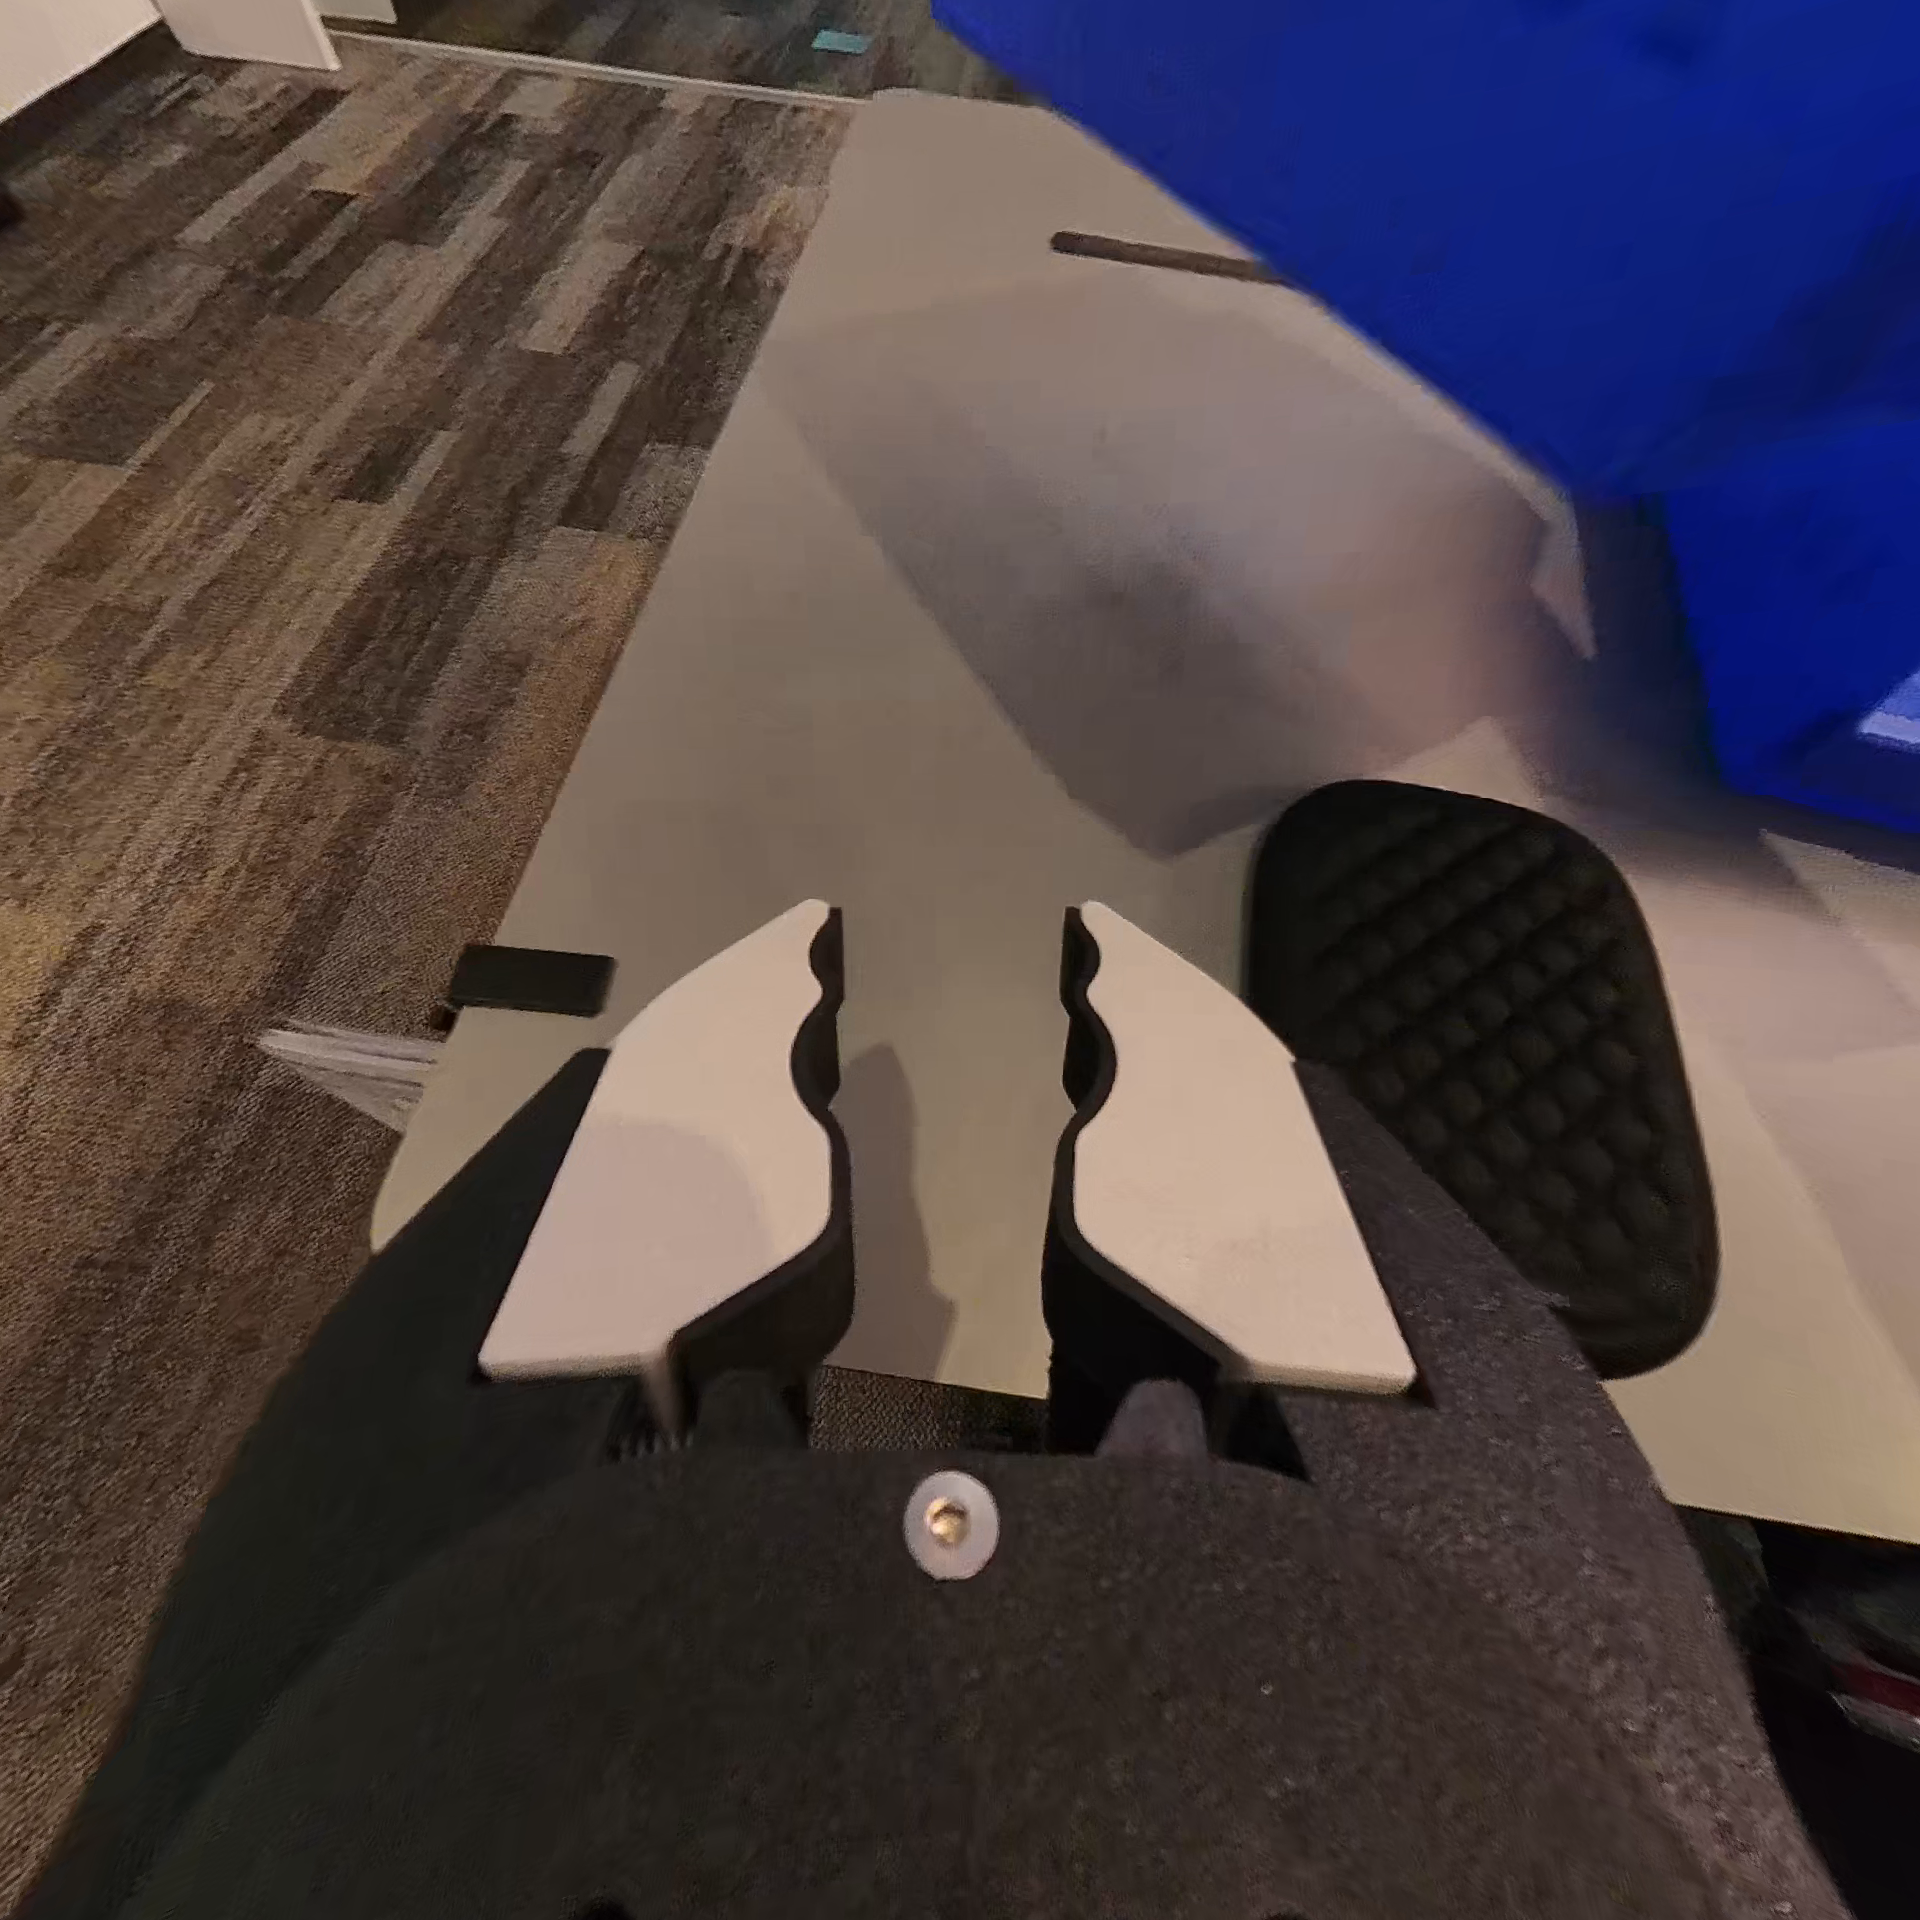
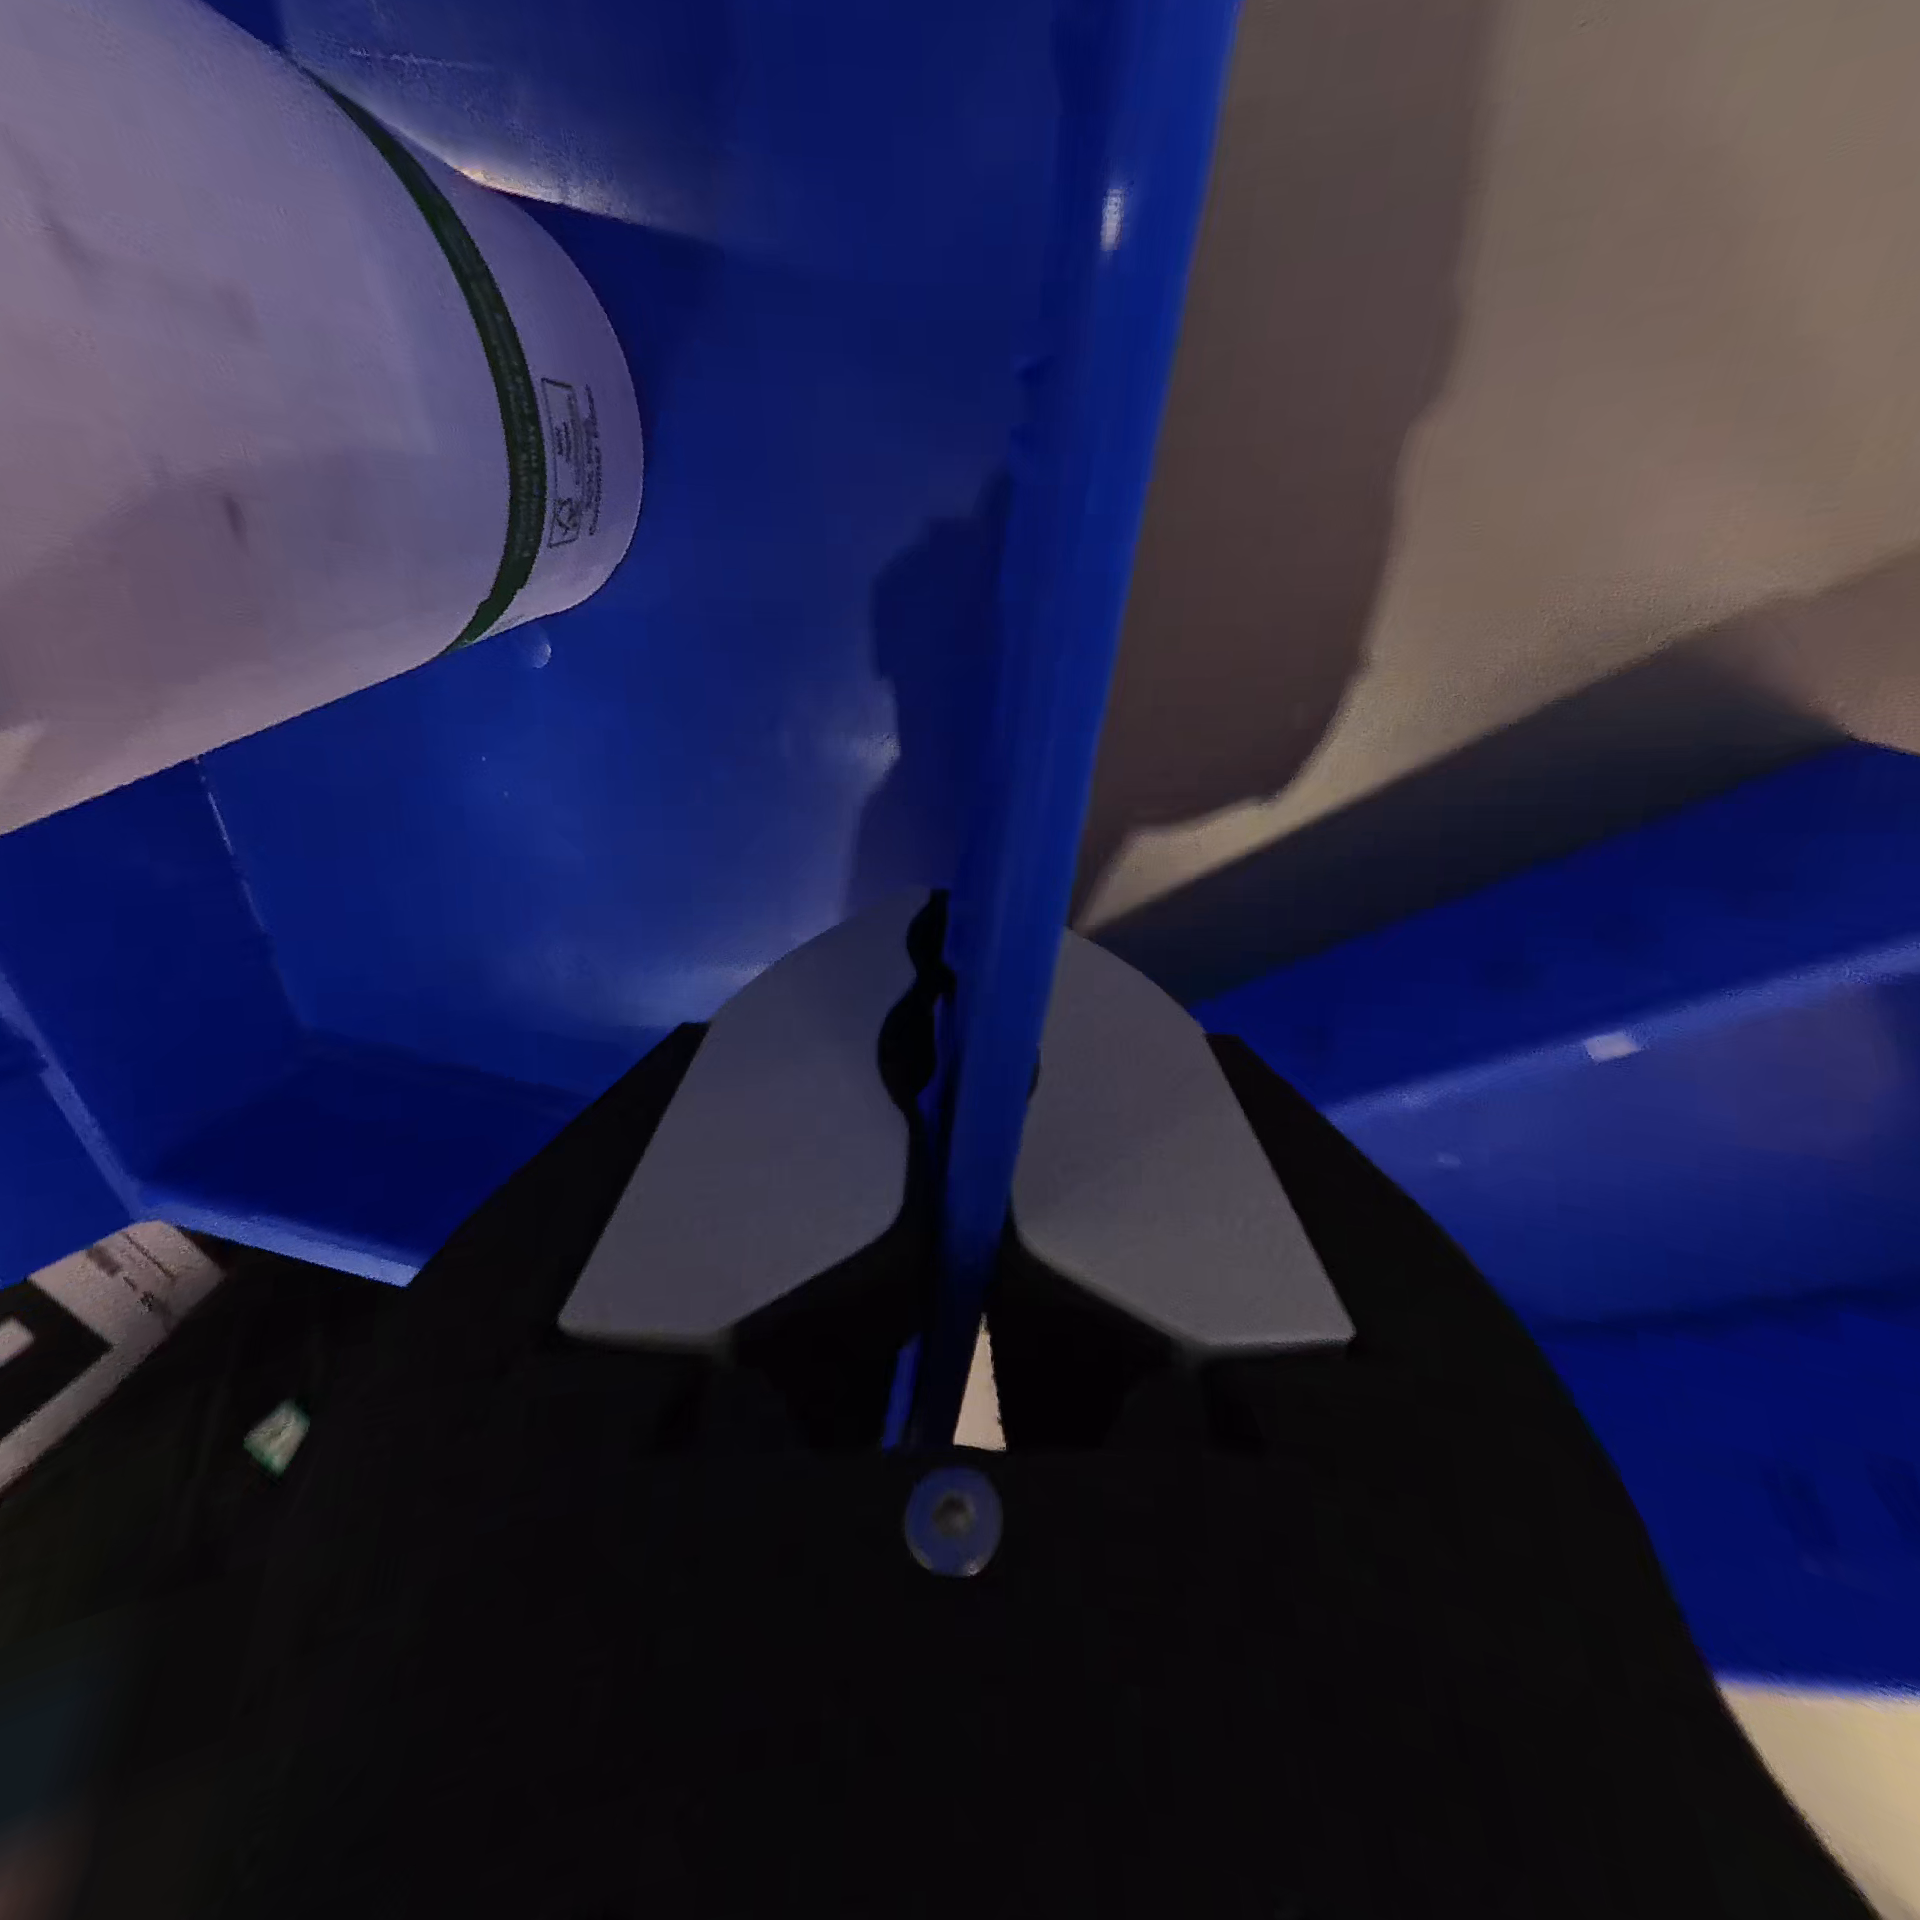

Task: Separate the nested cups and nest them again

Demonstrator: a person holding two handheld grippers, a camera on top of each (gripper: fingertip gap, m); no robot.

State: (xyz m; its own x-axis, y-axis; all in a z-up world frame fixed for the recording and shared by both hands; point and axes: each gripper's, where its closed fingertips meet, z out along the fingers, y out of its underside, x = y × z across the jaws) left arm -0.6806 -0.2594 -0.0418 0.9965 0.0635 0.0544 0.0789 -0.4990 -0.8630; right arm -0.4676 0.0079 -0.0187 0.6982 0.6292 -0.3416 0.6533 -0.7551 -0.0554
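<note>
A white paper cup [image 2: 260, 416] with a green band near its base lies on its side inside a blue plastic bin [image 2: 727, 520]. My right gripper [image 2: 992, 914] is shut on the bin's thin upright wall [image 2: 1091, 520]. In the left wrist view the bin [image 1: 1507, 208] is blurred at the upper right above the table. A pale blurred shape [image 1: 1143, 571] lies under it; I cannot tell whether it is a cup or a shadow. My left gripper [image 1: 951, 914] is open and empty above the table's near corner.
The beige table [image 1: 779, 779] ends at the left over patterned carpet [image 1: 312, 520]. A black padded oval object [image 1: 1486, 1060] sits right of my left gripper. A dark thin rod [image 1: 1153, 255] lies at the far end. Another blue plastic part [image 2: 1662, 1039] shows at the right.
</note>
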